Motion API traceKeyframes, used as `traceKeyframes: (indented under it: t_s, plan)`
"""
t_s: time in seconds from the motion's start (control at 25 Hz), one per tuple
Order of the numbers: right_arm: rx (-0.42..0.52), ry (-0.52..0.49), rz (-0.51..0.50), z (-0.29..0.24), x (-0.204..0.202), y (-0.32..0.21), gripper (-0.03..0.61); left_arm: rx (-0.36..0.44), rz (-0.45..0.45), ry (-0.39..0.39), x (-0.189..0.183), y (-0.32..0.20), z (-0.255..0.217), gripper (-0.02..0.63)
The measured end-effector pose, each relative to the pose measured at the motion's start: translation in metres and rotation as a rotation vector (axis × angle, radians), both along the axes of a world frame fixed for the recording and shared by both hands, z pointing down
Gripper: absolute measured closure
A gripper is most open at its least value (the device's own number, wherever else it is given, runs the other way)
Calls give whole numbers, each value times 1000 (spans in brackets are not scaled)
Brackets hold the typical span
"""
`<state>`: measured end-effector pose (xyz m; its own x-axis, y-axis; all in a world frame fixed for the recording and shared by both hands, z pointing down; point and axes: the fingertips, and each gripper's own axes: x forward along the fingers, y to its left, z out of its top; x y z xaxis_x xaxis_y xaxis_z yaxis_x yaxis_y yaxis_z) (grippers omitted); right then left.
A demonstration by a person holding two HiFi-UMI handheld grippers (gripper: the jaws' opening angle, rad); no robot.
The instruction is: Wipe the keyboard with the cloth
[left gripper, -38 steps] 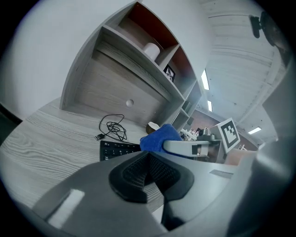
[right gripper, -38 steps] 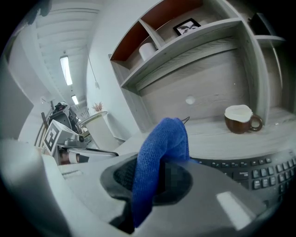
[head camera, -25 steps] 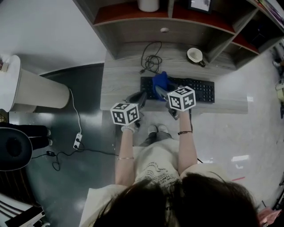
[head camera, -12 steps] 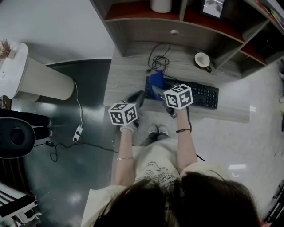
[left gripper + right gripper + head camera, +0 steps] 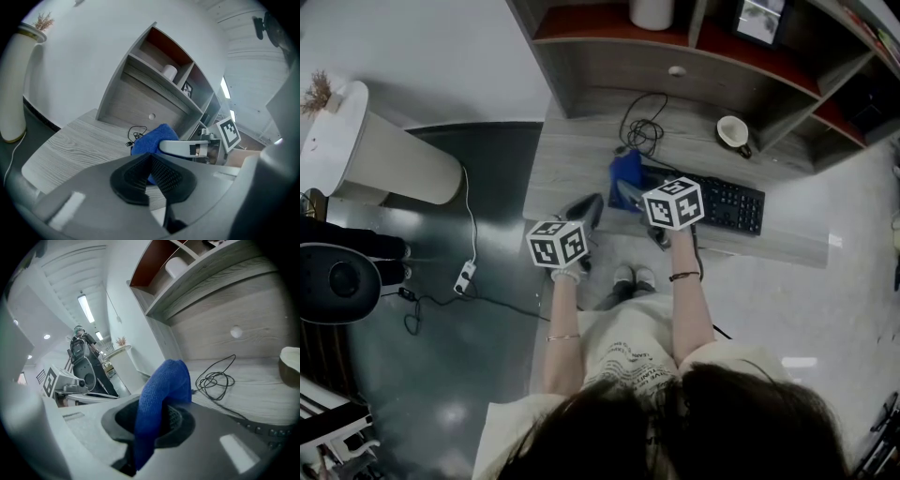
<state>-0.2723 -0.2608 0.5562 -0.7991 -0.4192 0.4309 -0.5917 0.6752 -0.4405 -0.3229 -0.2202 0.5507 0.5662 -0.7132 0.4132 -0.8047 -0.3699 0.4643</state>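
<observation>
A grey wood-grain bench (image 5: 567,164) carries a shelf unit (image 5: 609,66) with red-backed compartments against the far white wall (image 5: 422,56); dark glossy floor (image 5: 487,375) lies left.

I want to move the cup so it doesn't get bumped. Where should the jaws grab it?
Probably the rim of the cup, coming straight down from above. It stands upright on the desk with its mouth open, so one jaw can go inside the wall and the other outside.

We see bare desk (image 5: 558,173) left of the keyboard (image 5: 727,202); behind it the coiled cable (image 5: 643,129) and cup (image 5: 733,131) block, and shelves (image 5: 609,66) overhang the back.
</observation>
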Motion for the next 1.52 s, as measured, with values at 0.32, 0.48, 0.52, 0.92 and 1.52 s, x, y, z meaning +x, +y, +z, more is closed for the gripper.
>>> traceKeyframes:
  t_s: [0.32, 0.48, 0.52, 0.92, 1.52]
  plan:
    - [6, -9, -18, -5, -8, 4, 520, 9, -26, 0, -9, 6, -4, 612]
    - [15, -21, -41, -9, -11, 7, 519, 28, -32, 15, -9, 6, -9, 612]
    - [18, -30, -50, -11, -11, 8, 520, 34, -33, 19, -8, 6, -11, 612]
    - [68, -105, -105, -33, -14, 14, 520, 86, -19, -12, -7, 3, -27, 612]
    - [179, -180, -95, -72, -4, 9, 520, 236, -14, 6, 0, -7, -67, 612]
